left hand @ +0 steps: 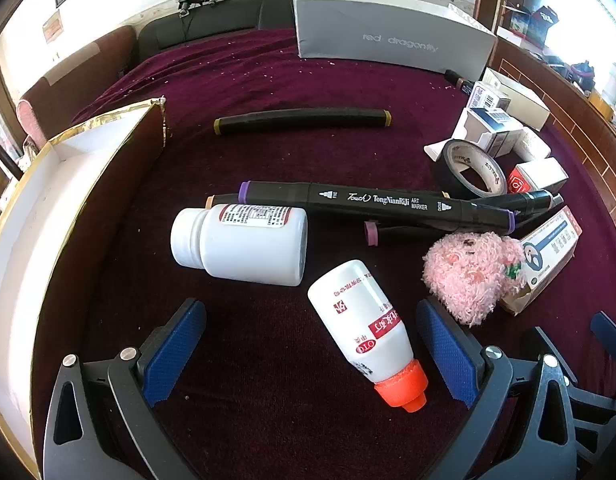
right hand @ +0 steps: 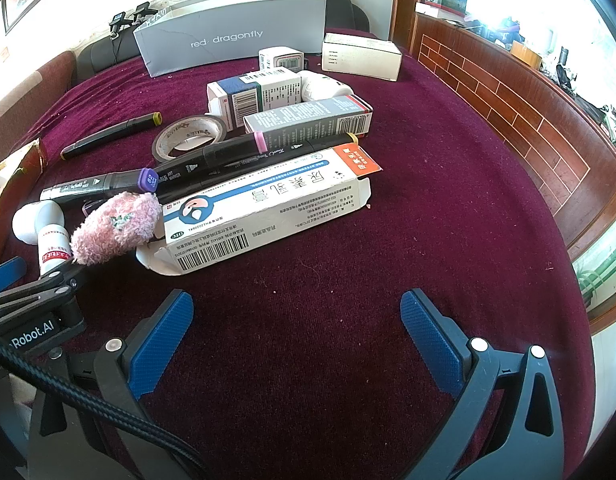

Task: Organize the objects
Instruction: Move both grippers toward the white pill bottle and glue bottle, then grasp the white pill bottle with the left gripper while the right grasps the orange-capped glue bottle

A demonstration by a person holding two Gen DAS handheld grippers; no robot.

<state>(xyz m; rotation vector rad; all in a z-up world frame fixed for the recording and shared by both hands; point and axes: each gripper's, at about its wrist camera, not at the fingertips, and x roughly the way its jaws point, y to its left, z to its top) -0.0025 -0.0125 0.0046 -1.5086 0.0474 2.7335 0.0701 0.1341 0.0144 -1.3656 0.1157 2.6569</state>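
My left gripper [left hand: 310, 320] is open and empty; a small white bottle with an orange cap [left hand: 366, 330] lies between its fingers. A bigger white pill bottle [left hand: 239, 244] lies just beyond, then black art markers [left hand: 372, 202]. A pink fuzzy toy [left hand: 470, 274] sits by the right finger. My right gripper [right hand: 295, 312] is open and empty over bare cloth, in front of a long white medicine box [right hand: 267, 210]. The toy [right hand: 115, 228], markers [right hand: 179, 170] and a tape roll [right hand: 189, 138] lie to its left and behind.
A gold-edged open box [left hand: 63, 200] stands at the left. A grey "red dragonfly" box [right hand: 231, 38] stands at the back. Several small medicine cartons [right hand: 267, 96] cluster mid-table. Another marker [left hand: 301, 120] lies apart. The maroon cloth [right hand: 428, 200] ends at a wooden edge on the right.
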